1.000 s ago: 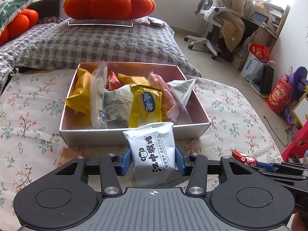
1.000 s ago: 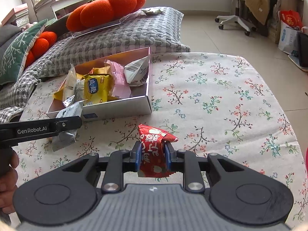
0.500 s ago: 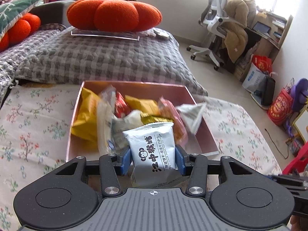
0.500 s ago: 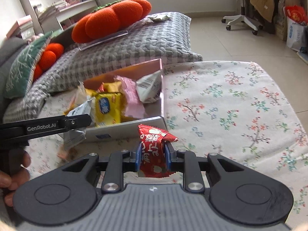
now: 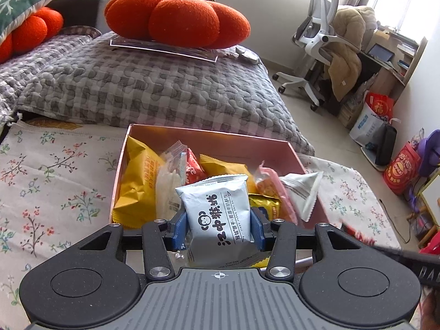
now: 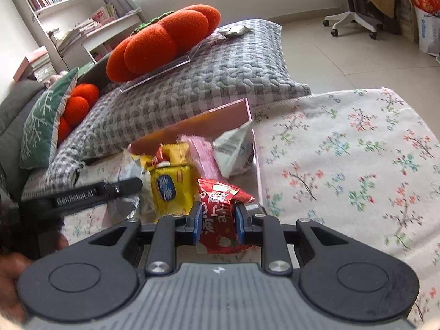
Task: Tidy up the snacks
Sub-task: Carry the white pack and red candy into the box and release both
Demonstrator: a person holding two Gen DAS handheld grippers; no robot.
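Left wrist view: left gripper point(image 5: 218, 227) clamps a white biscuit packet point(image 5: 217, 214); right gripper point(image 6: 217, 224) pinches a red packet point(image 6: 220, 214).

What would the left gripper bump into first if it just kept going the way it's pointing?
Probably the snacks piled in the pink box: the left gripper, holding a white biscuit packet, points down at the yellow packets just ahead. Depth is hard to judge.

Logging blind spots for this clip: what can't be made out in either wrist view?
- Left wrist view: the box near wall, hidden by the left gripper and its white packet.
- Left wrist view: the right gripper's packet, a red blur at the right.
- Right wrist view: the red packet lower end, behind the right gripper.
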